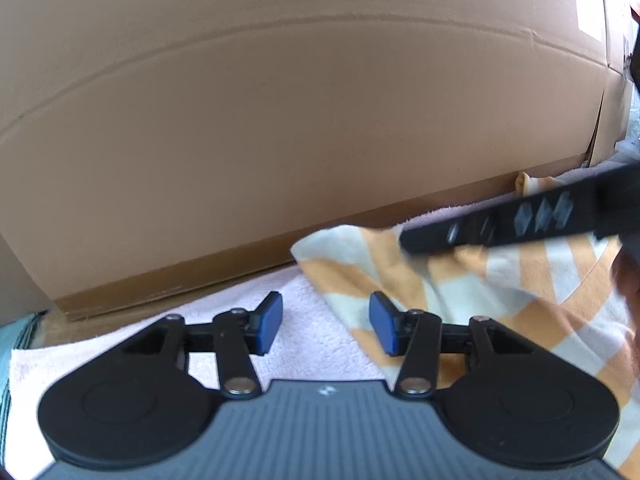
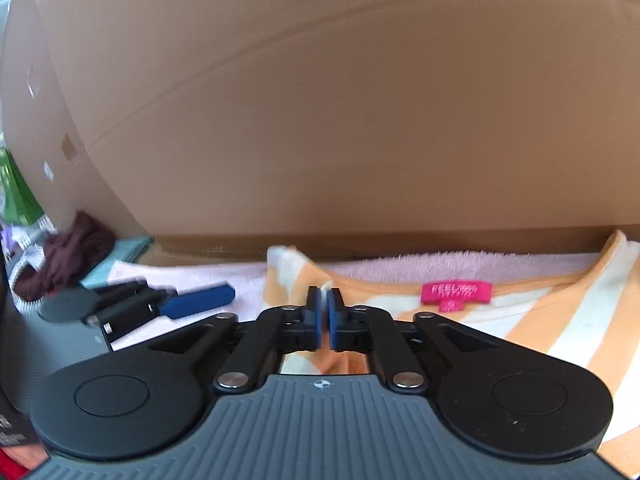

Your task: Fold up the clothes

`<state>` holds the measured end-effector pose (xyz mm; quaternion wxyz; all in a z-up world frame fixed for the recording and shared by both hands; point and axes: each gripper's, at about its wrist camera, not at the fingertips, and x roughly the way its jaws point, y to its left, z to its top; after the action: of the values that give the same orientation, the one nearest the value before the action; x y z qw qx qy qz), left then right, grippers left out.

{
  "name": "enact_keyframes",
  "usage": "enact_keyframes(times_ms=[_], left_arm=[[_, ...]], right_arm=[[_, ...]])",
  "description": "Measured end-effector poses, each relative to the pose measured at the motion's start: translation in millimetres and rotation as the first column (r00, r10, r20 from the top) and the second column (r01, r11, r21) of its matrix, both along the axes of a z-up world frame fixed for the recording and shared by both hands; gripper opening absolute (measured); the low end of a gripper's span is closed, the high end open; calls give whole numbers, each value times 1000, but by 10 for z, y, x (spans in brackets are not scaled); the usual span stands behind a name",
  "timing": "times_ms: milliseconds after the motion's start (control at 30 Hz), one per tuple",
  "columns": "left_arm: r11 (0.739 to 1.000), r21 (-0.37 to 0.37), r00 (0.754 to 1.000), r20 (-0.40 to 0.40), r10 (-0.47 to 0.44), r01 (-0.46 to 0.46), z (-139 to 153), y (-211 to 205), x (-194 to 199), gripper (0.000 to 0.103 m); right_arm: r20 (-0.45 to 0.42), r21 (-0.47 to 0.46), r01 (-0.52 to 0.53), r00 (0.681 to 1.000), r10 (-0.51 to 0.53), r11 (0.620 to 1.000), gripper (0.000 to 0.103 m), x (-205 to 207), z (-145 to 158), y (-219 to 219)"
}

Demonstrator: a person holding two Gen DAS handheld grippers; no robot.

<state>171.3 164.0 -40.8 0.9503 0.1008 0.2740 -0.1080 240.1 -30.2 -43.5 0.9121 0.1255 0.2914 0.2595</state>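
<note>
An orange-and-white striped shirt (image 2: pixel 560 320) with a pink neck label (image 2: pixel 456 292) lies on a pale pink towel (image 2: pixel 192 276). My right gripper (image 2: pixel 324 312) is shut at the shirt's left edge, and a sliver of its fabric shows between the blue pads. In the left wrist view the same shirt (image 1: pixel 520 280) spreads to the right, bunched under the right gripper's black finger (image 1: pixel 500 224). My left gripper (image 1: pixel 326 326) stands open just above the towel (image 1: pixel 312 340). Its right pad (image 1: pixel 384 328) is over the shirt's edge, and nothing is pinched. One of its blue fingers (image 2: pixel 200 304) shows in the right wrist view.
A large cardboard box (image 1: pixel 280 120) stands close behind the towel and fills the background in both views. At the left of the right wrist view lie a dark maroon garment (image 2: pixel 76 248), a teal cloth (image 2: pixel 124 252) and something green (image 2: pixel 18 192).
</note>
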Motion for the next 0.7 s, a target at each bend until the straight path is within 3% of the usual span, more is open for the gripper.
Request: enact_keyframes(times_ms=[167, 267, 333, 433, 533, 600, 700], left_arm=[[1000, 0, 1000, -1, 6, -6, 3, 25, -10, 55], [1000, 1, 1000, 0, 7, -7, 5, 40, -20, 57], [1000, -4, 1000, -2, 10, -10, 12, 69, -24, 60], [1000, -24, 1000, -9, 3, -3, 41, 145, -35, 61], [997, -74, 1000, 3, -3, 3, 180, 376, -86, 60], [993, -119, 999, 34, -8, 12, 283, 502, -180, 60], [975, -185, 992, 12, -124, 124, 333, 534, -253, 60]], right_arm=[[12, 111, -54, 999, 53, 992, 5, -11, 40, -68], [-50, 59, -96, 994, 99, 994, 10, 53, -106, 70], [-72, 71, -88, 993, 93, 994, 11, 52, -146, 32], [-67, 190, -79, 993, 93, 979, 19, 47, -87, -157], [-73, 265, -67, 993, 89, 962, 19, 37, -95, -306], [-86, 221, -41, 994, 61, 974, 17, 37, -94, -340], [-106, 115, -31, 993, 43, 993, 10, 32, -111, -332]])
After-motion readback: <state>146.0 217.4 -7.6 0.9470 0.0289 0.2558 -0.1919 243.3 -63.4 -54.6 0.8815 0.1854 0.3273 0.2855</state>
